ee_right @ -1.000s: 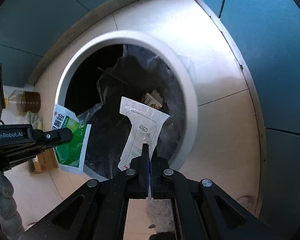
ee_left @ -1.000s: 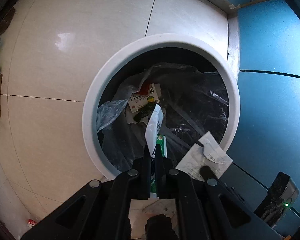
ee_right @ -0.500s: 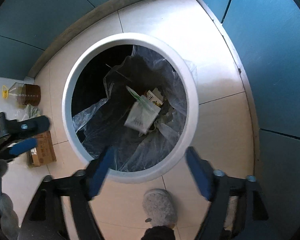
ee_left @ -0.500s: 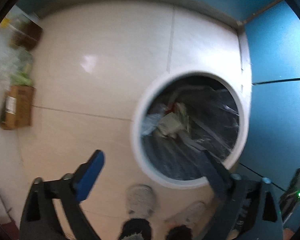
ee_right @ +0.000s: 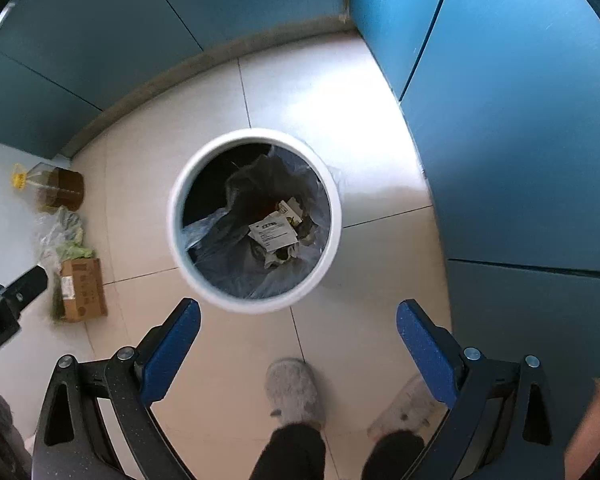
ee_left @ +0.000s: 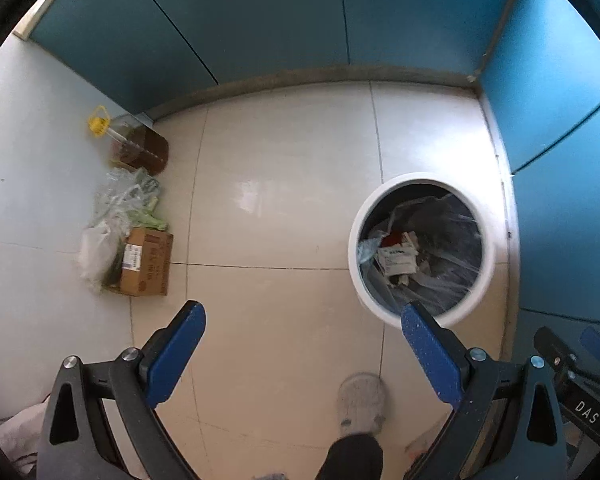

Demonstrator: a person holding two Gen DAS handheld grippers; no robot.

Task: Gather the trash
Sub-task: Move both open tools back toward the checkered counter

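A round white trash bin (ee_left: 354, 248) with a dark plastic liner stands on the tiled floor next to the blue cabinets; it also shows in the right wrist view (ee_right: 175, 216). White wrappers (ee_left: 398, 258) and other packets lie inside it, also seen in the right wrist view (ee_right: 273, 232). My left gripper (ee_left: 300, 316) is open and empty, high above the floor left of the bin. My right gripper (ee_right: 297, 314) is open and empty, high above the bin's near edge.
A cardboard box (ee_left: 147, 262), plastic bags (ee_left: 115, 208) and an oil bottle (ee_left: 139, 146) sit by the left wall. Blue cabinets (ee_right: 520, 120) line the back and right. The person's grey slippers (ee_right: 293, 394) stand below the grippers.
Both grippers opened and let go of their wrappers, which fell into the bin. Both grippers then rose and pulled back from the bin.
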